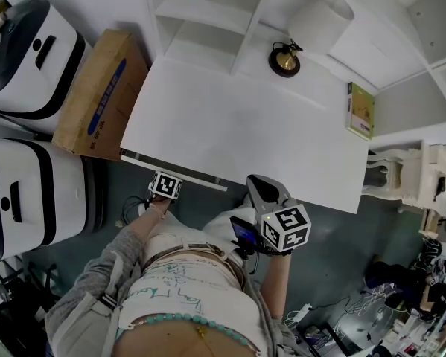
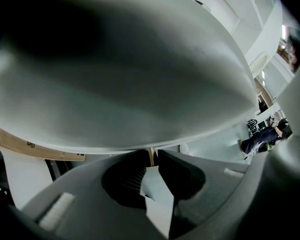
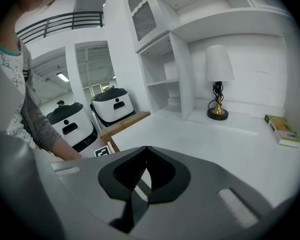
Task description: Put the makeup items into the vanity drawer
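Brass shows between the jaws of the left hand-held gripper (image 2: 151, 153): a thin drawer pull (image 2: 150, 158), pinched at the very tips, directly under the white table (image 1: 237, 125). The right hand-held gripper (image 3: 141, 154) is clenched on nothing and hangs at about 6 o'clock off the table's near edge.

The step in hand looks like opening the vanity drawer (image 1: 174, 171). Its front shows as a narrow white strip just proud of the near edge at about 7 o'clock. The hold is shallow on a slim pull, so the draw should probably be straight back toward the person and level. Tilting could let the brass slip from the tips. The right hand-held gripper is best kept out of the drawer's path.

No makeup items show in any view, so what goes into the drawer cannot be placed from here.

The table top is bare and matte. A brass-footed lamp (image 1: 285, 59) stands at about 1 o'clock and a green-covered book (image 1: 360, 110) lies at 3 o'clock. White shelves (image 1: 208, 13) rise behind. A cardboard box (image 1: 103, 95) leans at 9 o'clock, with two white-and-black machines (image 1: 29, 58) beyond it and cables on the floor at 4 o'clock.
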The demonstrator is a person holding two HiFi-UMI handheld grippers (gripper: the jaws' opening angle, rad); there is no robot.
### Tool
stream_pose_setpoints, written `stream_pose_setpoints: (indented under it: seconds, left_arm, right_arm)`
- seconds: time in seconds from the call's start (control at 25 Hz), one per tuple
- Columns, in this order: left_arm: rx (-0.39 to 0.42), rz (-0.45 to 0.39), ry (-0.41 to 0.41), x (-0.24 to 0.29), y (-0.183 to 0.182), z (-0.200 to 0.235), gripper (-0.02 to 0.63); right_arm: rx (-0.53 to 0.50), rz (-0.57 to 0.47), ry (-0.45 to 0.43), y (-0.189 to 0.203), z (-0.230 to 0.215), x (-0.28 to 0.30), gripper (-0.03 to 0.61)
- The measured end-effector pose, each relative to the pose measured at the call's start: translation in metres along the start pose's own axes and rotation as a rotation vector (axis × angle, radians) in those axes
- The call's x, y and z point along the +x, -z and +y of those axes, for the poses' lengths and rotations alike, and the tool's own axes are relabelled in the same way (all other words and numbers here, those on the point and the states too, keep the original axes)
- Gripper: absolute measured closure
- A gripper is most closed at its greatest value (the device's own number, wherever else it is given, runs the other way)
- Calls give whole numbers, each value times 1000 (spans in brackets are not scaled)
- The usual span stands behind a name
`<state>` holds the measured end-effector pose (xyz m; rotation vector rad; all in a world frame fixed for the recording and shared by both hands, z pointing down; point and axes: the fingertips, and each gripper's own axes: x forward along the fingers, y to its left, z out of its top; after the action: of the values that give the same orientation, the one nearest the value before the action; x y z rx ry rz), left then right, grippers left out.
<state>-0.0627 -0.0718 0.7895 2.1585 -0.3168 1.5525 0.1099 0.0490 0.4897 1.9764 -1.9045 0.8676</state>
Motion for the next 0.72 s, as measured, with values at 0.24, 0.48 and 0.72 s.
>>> stream_pose_setpoints:
  seconds: [0.24,0.48,0.72]
  left_arm:
    - [3,-1,-2,0,-1,0,534]
    - [0,-7,-1,2,-11,2,534]
    - [3,-18,-6,2,-20,4,534]
  right_arm:
    - [2,1,0,0,-2,2,549]
    - [5,2,2,-4,-5,4,549]
    - [14,6,8,-4,-11,6,549]
